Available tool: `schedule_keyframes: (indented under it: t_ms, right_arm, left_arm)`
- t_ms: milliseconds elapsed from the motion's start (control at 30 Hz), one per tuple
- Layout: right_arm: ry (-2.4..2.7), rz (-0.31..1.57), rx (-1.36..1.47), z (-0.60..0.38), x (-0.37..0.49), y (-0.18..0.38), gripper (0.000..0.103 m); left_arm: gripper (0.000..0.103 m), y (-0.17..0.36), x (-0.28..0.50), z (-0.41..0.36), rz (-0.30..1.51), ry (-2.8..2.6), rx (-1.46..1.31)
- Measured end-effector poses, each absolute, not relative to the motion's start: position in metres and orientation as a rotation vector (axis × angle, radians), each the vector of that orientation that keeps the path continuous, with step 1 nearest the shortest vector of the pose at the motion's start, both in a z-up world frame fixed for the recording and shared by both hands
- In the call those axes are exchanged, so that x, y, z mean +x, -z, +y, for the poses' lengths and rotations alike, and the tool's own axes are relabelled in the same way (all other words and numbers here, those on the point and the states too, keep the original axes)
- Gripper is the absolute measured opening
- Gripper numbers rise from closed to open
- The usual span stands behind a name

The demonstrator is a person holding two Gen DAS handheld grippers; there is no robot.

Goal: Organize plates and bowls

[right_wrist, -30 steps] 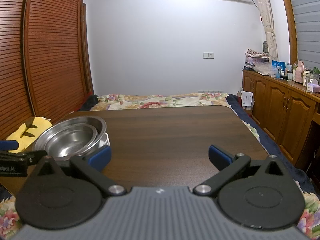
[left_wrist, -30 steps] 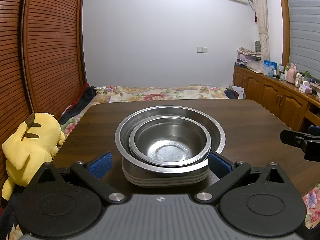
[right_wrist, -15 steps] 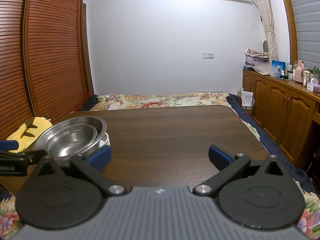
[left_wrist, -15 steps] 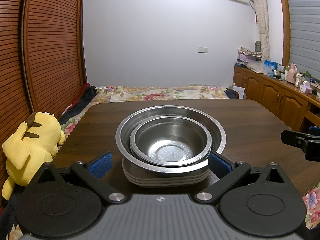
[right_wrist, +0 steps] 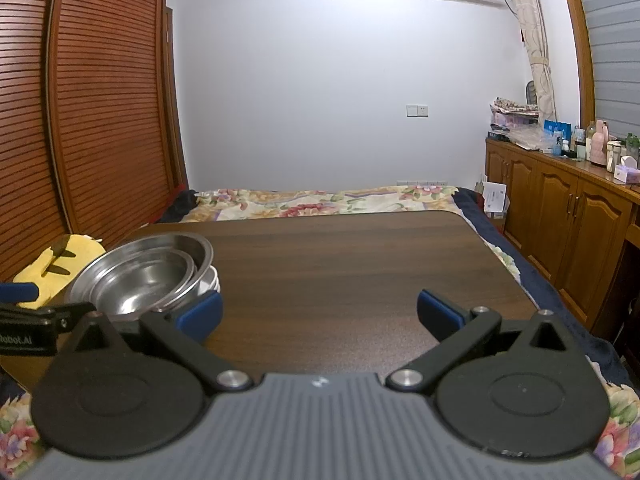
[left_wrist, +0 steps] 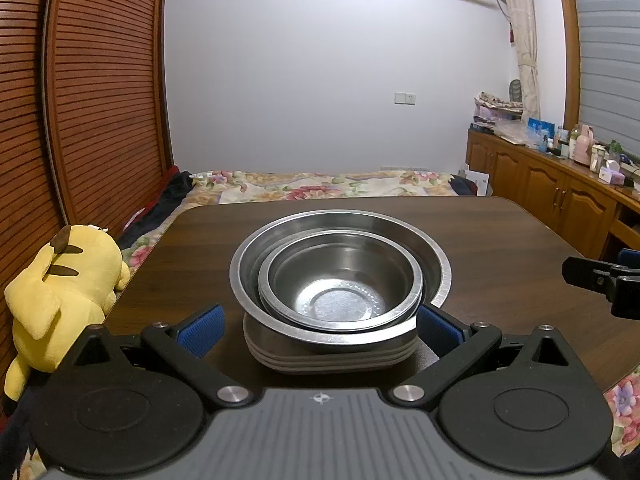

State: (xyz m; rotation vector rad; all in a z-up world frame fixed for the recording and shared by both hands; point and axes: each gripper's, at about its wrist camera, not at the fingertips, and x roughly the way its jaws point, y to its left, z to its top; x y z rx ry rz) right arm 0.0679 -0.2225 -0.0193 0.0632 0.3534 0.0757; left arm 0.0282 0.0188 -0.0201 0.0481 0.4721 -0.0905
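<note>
Bowls nested atop stacked plates

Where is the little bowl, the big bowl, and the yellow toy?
little bowl point(left_wrist: 340, 304), left wrist view, flat bottom inside.
big bowl point(left_wrist: 438, 264), left wrist view, right rim.
yellow toy point(left_wrist: 60, 292), left wrist view, its back.

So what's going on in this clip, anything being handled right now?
Nothing is held. The small steel bowl sits nested in the large steel bowl, on a stack of pale plates on the wooden table. The left gripper is open, its blue pads either side of the stack. The right gripper is open over bare table, to the stack's right.
</note>
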Motion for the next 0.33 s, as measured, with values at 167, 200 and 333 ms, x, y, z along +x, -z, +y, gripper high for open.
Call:
schedule_keyframes:
  t_ms: [167,200,333]
  right_arm:
    - [-0.075,0.353,0.061,-0.2220,0.0679,0.0195,0.103]
    - [-0.074,0.352,0.060,-0.2219,0.0679,0.0197,0.103]
    - [-0.074,0.354,0.060,-0.2229,0.0684,0.0201,0.103]
  left_arm:
    - [0.103,0.0207,0.0289,0.0187,0.474,0.091,0.050]
    - [0.103,0.0208,0.0291,0.0187,0.475,0.091,0.049]
    - [0.103,0.0206,0.0287,0.0188,0.474,0.093,0.050]
